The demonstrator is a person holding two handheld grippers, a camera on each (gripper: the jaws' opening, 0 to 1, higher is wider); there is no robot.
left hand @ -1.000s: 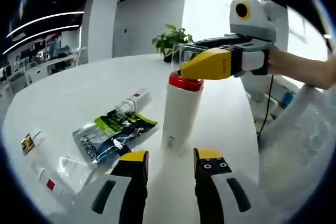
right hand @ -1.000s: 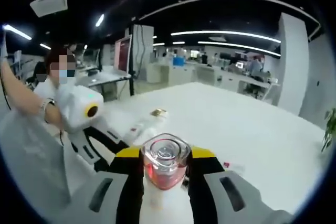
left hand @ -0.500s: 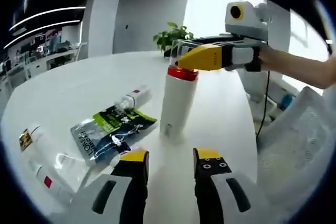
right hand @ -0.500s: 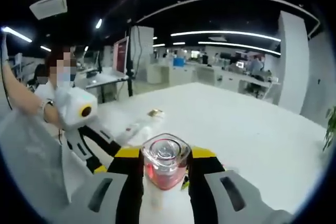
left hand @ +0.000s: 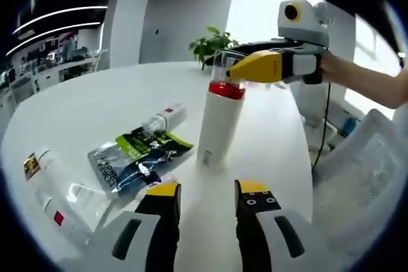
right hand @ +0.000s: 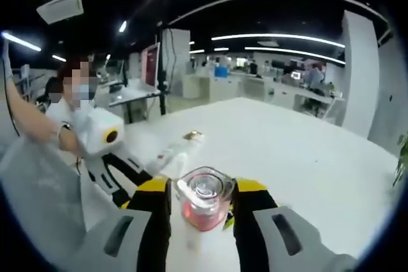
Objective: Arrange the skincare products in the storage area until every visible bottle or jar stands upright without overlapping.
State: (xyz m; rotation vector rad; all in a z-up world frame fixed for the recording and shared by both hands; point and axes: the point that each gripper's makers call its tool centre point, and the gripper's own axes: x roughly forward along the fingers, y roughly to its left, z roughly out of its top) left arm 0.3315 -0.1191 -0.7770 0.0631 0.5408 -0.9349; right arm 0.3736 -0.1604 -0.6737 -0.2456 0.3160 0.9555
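Left gripper view, bottle: the tall white bottle (left hand: 217, 125) stood upright on the white table (left hand: 83, 113), with its red collar and clear cap at the top.
Left gripper view, right gripper: the right gripper (left hand: 224, 69) was at the cap, one yellow jaw beside it; half a second before, the jaws sat closer around it.
Left gripper view, left gripper: the left gripper (left hand: 205, 197) hovered low in front of the bottle, jaws spread, with nothing between them.
Left gripper view, other products: a green and black sachet (left hand: 137, 160), a small tube (left hand: 162, 119) and two more white tubes (left hand: 54, 189) lay flat to the left of the bottle, apart from it.
Left gripper view, room: the table edge curved just to the right of the bottle; the far side was open.
Right gripper view, cap: the clear cap (right hand: 204, 197) sat between the jaws with a small gap on each side, where a moment before they pinched it.
Right gripper view, meaning: I judged the bottle was set down and being released; the lying products were still to be stood up.
Right gripper view, room: wide bare table ahead.
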